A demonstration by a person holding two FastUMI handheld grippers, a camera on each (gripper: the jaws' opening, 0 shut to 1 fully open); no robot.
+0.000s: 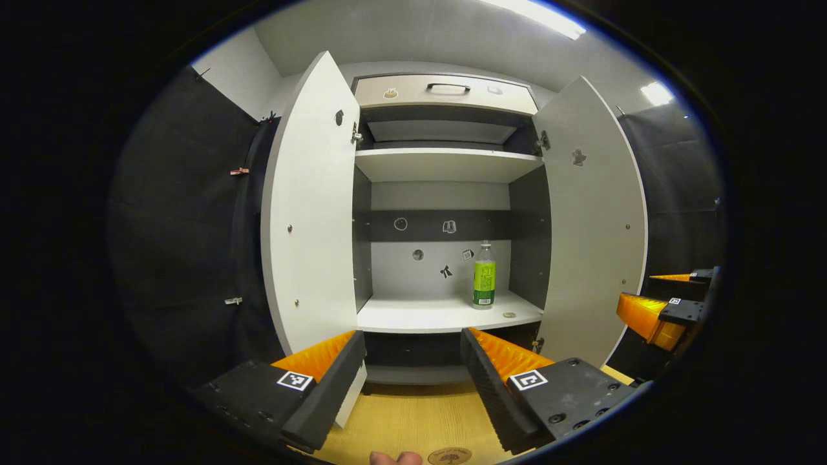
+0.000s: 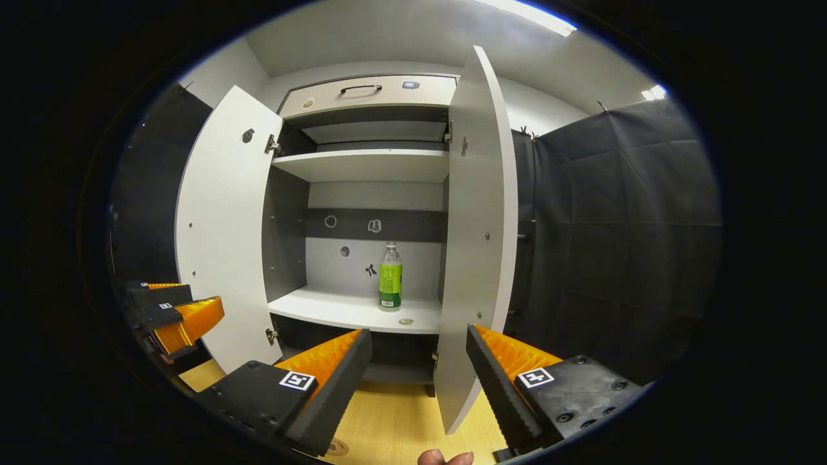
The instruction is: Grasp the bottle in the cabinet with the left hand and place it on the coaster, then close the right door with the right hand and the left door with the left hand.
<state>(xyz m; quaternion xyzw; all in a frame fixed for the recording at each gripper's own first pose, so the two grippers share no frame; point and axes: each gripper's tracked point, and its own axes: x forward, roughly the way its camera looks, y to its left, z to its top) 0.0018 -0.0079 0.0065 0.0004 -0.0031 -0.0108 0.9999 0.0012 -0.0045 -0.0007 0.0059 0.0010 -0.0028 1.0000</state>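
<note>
- Bottle (image 1: pixel 484 276) stands upright on the cabinet's lower shelf (image 1: pixel 446 313), toward the right door (image 1: pixel 591 219) (both doors swung wide so you've got reach).
- Your left gripper (image 1: pixel 413 368) hangs out front of the bottle, tongs spread, nothing btwn them.
- Right gripper (image 2: pixel 418 371): spread too, beside that door's edge.

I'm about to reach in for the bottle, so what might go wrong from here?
1. The bottle is tall and narrow; a finger nudging it could tip it.
2. It stands close to the right door, so the left hand-held gripper may clip that door.
</note>
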